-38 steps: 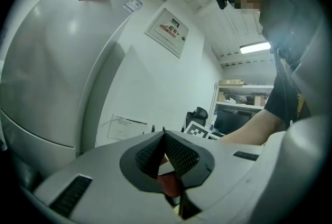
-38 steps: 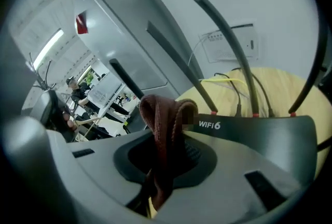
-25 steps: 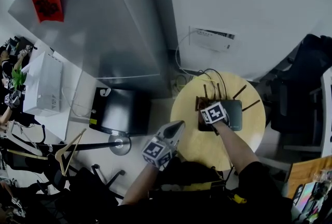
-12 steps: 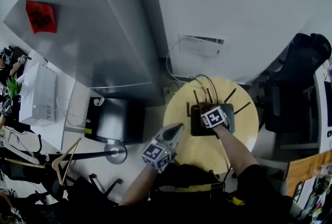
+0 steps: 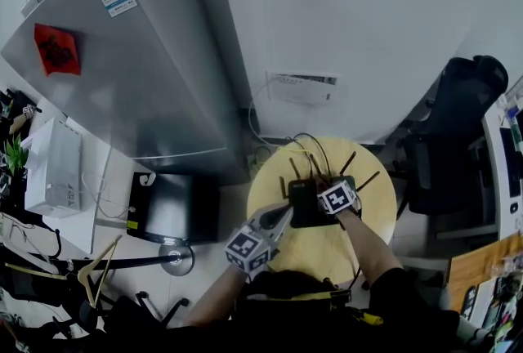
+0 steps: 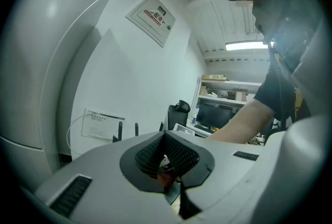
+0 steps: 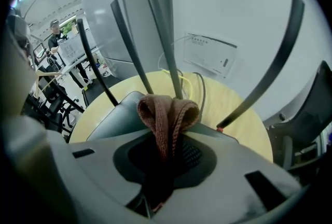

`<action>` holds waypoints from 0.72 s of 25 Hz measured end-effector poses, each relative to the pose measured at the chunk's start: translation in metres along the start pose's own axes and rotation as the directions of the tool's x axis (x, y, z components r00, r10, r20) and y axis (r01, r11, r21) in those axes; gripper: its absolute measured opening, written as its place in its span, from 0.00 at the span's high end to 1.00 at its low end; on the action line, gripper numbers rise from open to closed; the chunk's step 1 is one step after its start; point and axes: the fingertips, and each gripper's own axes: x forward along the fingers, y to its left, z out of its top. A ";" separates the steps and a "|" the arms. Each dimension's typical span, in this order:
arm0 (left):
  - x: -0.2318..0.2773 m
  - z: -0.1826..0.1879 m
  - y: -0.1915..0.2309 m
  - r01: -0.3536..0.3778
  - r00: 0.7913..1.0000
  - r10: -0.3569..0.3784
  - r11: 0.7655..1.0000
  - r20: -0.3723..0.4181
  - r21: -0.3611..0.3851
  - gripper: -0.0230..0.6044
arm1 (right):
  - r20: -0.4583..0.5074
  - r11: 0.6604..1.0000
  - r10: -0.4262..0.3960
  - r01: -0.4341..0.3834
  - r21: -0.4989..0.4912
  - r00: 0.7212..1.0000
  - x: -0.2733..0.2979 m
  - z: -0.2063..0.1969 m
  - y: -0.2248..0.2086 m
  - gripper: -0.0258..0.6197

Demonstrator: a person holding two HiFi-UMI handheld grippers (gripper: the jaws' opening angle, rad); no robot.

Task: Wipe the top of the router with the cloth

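Note:
A black router (image 5: 304, 204) with several upright antennas lies on a round yellow table (image 5: 372, 216). My right gripper (image 5: 328, 189) is over the router's top, shut on a brown cloth. In the right gripper view the folded cloth (image 7: 167, 112) sticks out of the right gripper (image 7: 166, 151), just above the router's dark top (image 7: 116, 114), with the antennas (image 7: 165, 36) rising behind it. My left gripper (image 5: 283, 215) hovers at the table's left edge beside the router. Seen from its own camera, the left gripper (image 6: 167, 158) is shut with nothing in it.
A tall grey fridge (image 5: 147, 73) stands to the left, and a white box (image 5: 302, 88) is mounted on the wall behind the table. Cables (image 5: 304, 143) run down behind the router. A black office chair (image 5: 458, 139) is at the right, a black box (image 5: 172, 208) on the floor at the left.
My right gripper has slid with the cloth from the router's left end towards its right half. The left gripper now sits closer to the router's left edge.

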 end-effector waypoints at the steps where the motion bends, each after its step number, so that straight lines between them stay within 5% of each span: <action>1: 0.000 -0.001 0.000 0.000 1.000 0.000 1.000 -0.004 -0.004 0.97 | 0.001 1.000 -0.003 0.003 0.016 1.000 -0.001 -0.002 -0.004 0.86; 18: 0.014 -0.015 -0.007 0.041 0.999 -0.041 0.999 -0.018 -0.035 0.97 | -0.019 0.984 -0.129 0.130 0.118 0.992 -0.017 -0.032 -0.064 0.86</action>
